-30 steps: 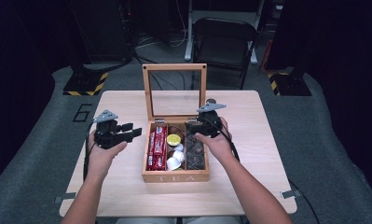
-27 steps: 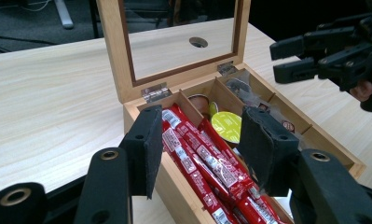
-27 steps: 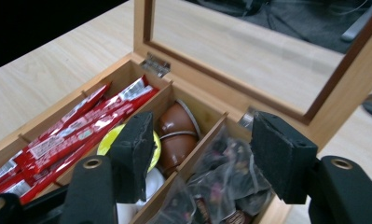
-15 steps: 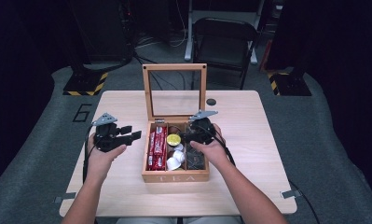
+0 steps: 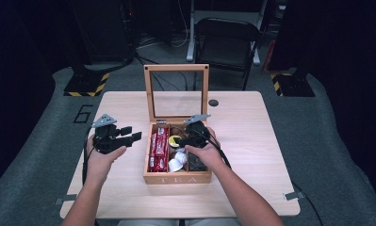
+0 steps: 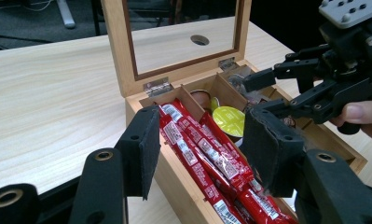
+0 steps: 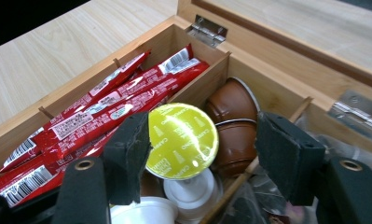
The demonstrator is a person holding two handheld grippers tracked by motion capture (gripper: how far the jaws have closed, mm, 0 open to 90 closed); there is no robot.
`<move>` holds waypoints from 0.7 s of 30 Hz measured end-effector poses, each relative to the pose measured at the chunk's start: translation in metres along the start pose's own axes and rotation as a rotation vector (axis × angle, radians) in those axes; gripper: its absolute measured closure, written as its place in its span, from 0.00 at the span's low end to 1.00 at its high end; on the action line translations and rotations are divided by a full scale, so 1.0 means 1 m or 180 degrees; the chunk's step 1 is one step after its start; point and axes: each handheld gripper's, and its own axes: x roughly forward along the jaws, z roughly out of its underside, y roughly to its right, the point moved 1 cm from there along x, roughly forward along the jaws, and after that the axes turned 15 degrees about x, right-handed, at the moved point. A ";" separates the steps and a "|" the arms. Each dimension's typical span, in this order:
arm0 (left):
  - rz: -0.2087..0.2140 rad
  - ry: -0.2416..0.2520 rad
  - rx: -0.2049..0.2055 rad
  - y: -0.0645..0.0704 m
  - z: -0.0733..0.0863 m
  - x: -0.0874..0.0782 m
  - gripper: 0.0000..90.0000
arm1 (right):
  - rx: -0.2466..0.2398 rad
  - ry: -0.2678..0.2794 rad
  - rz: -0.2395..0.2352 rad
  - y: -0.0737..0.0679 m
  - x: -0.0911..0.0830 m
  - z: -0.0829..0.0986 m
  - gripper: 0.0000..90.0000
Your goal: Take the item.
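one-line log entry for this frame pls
right claw: open, over yellow-lid capsule in tea box | left claw: open, beside box
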 end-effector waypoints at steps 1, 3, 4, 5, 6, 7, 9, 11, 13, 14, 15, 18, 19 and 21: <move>-0.0001 0.0003 -0.0002 0.000 0.000 0.000 0.52 | 0.0024 -0.0024 0.0000 -0.001 0.001 0.000 0.39; -0.0019 0.0000 -0.0005 0.000 0.000 -0.001 0.52 | 0.0018 -0.0038 -0.0008 -0.003 0.003 0.001 0.39; -0.0024 -0.0002 0.0003 0.000 0.000 -0.001 0.52 | 0.0012 -0.0040 -0.0021 -0.003 0.004 0.001 0.39; -0.0038 -0.0010 0.0020 0.000 0.000 -0.002 0.52 | 0.0005 -0.0044 -0.0022 -0.003 0.005 0.001 0.39; -0.0050 0.0003 0.0017 0.000 0.000 -0.002 0.52 | 0.0022 -0.0056 -0.0036 -0.004 0.006 0.001 0.39; -0.0032 -0.0003 0.0012 0.000 0.000 -0.002 0.52 | 0.0008 -0.0068 -0.0036 -0.004 0.007 0.001 0.39; -0.0027 -0.0003 0.0016 0.001 0.000 -0.002 0.52 | 0.0018 -0.0084 -0.0046 -0.004 0.009 0.002 0.39; -0.0024 -0.0001 0.0014 0.001 0.000 -0.002 0.52 | 0.0053 -0.0101 -0.0069 -0.005 0.011 0.003 0.39; -0.0027 0.0003 0.0008 0.000 0.000 -0.003 0.52 | 0.0019 -0.0111 -0.0066 -0.005 0.013 0.003 0.39; -0.0034 0.0013 0.0007 0.000 0.000 -0.003 0.52 | 0.0012 -0.0119 -0.0063 -0.005 0.013 0.003 0.39; -0.0034 0.0012 0.0007 0.000 0.000 -0.003 0.52 | 0.0006 -0.0117 -0.0058 -0.005 0.014 0.003 0.39; -0.0036 0.0004 0.0010 0.000 0.000 -0.002 0.52 | 0.0031 -0.0153 -0.0057 -0.005 0.015 0.004 0.39; -0.0030 -0.0006 -0.0002 0.000 0.000 -0.002 0.52 | 0.0005 -0.0155 -0.0059 -0.005 0.016 0.004 0.38; -0.0033 -0.0008 0.0008 0.000 0.001 -0.002 0.52 | -0.0010 -0.0156 -0.0050 -0.005 0.017 0.004 0.38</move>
